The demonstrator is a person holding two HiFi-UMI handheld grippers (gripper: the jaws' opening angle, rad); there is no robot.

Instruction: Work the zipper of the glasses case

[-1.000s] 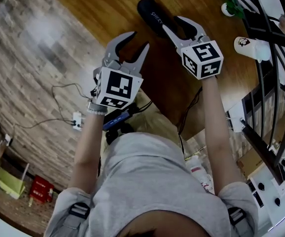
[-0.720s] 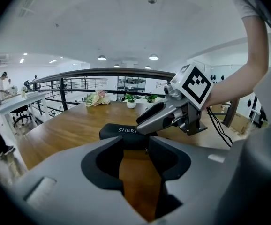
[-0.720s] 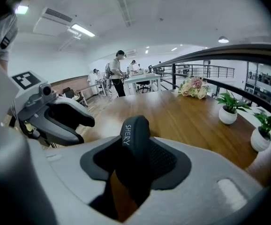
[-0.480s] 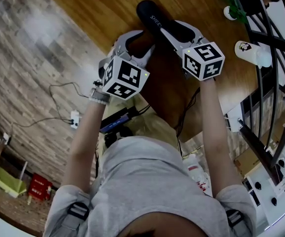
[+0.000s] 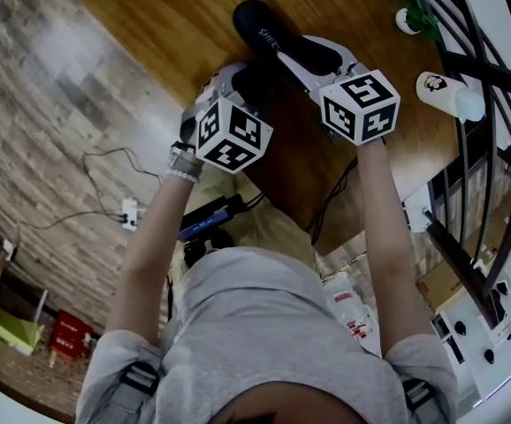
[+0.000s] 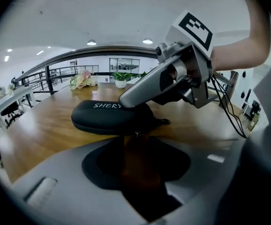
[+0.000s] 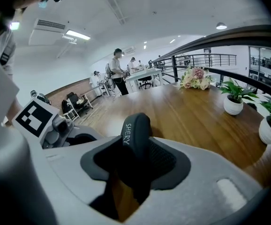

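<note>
Glasses case (image 5: 260, 26), black, lies on the wooden tabletop (image 5: 171, 25) in front of the person. Right tongs (image 7: 134, 161) pinch its near end, with the pads pressed on both sides. Left tongs (image 6: 136, 144) stand spread, having just narrowed slightly, with nothing between them. They point at the case's left side, where the small zipper pull (image 6: 136, 133) sits just beyond their tips. Potted plants (image 7: 233, 100) stand at the tabletop's far right.

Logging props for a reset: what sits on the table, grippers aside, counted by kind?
case: 1
potted plants: 2
bouquet: 1
white bottle: 1
total: 5
</note>
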